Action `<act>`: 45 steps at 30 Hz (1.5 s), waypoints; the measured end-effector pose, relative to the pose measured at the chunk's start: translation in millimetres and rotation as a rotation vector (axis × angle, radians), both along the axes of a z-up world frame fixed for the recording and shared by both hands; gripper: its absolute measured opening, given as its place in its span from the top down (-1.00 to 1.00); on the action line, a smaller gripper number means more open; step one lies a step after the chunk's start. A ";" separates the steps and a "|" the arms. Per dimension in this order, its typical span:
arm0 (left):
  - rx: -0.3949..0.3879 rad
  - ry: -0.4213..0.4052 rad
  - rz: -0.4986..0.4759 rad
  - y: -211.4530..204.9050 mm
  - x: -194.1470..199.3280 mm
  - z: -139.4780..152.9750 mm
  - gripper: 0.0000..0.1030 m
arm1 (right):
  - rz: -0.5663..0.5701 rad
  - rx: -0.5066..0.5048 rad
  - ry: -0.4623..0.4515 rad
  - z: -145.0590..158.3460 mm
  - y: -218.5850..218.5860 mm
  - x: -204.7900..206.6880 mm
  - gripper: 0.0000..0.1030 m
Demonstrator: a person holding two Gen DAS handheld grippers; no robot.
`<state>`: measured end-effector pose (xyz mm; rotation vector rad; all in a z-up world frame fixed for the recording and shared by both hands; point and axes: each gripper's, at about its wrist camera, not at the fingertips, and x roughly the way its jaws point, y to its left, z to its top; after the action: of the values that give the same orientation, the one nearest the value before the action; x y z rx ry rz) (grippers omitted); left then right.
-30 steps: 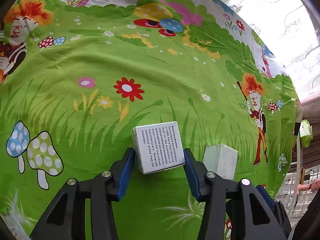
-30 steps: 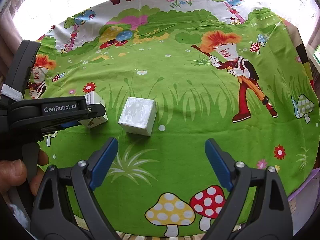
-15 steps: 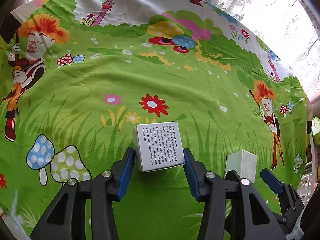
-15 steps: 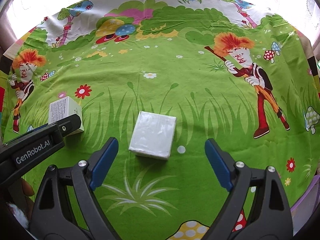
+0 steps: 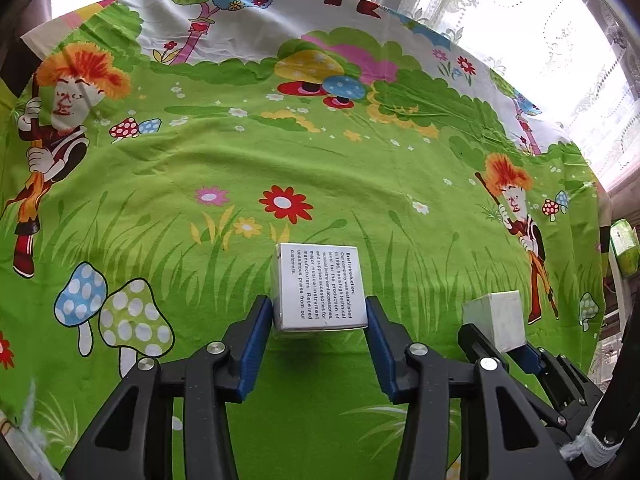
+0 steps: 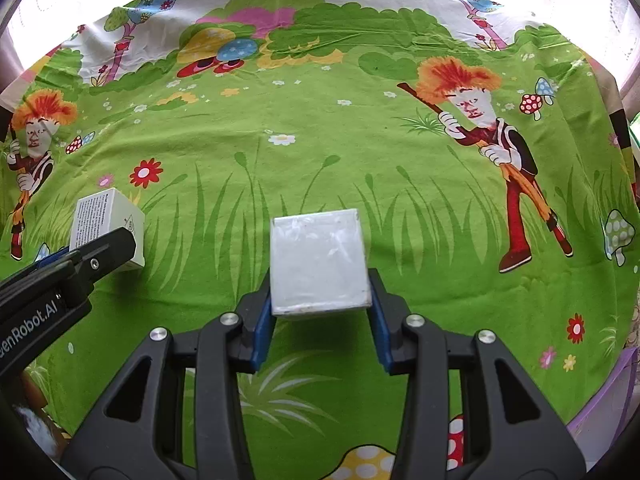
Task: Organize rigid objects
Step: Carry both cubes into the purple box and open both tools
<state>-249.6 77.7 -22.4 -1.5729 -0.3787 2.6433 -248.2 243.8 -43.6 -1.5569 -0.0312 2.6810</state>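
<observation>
Between the blue pads of the left gripper (image 5: 319,322), in the left wrist view, sits a white printed box (image 5: 319,286), its text panel facing up. Both pads press its side faces; the jaws are closing on it. It appears lifted off the green cartoon tablecloth (image 5: 280,152), a shadow lying under it. To the gripper's right, the plain white box (image 5: 496,320) shows partly behind the black finger of the right gripper (image 5: 498,344).

Between the fingers of the right gripper (image 6: 320,300), in the right wrist view, sits the plain white box (image 6: 318,264), glossy top up. The jaws are closing, and both pads meet its sides. To the left, the printed box (image 6: 106,224) is gripped by the left gripper (image 6: 86,254), well apart from the plain box. Tablecloth (image 6: 320,132) fills the area ahead.
</observation>
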 end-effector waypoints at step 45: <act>0.150 -0.002 -0.852 242.6 287.3 36.1 0.08 | -0.510 0.020 0.104 62.9 246.7 370.1 0.12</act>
<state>37.7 320.3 13.7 -1.2868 0.0922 1.9053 121.9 490.4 19.2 -1.2100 0.2985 2.3385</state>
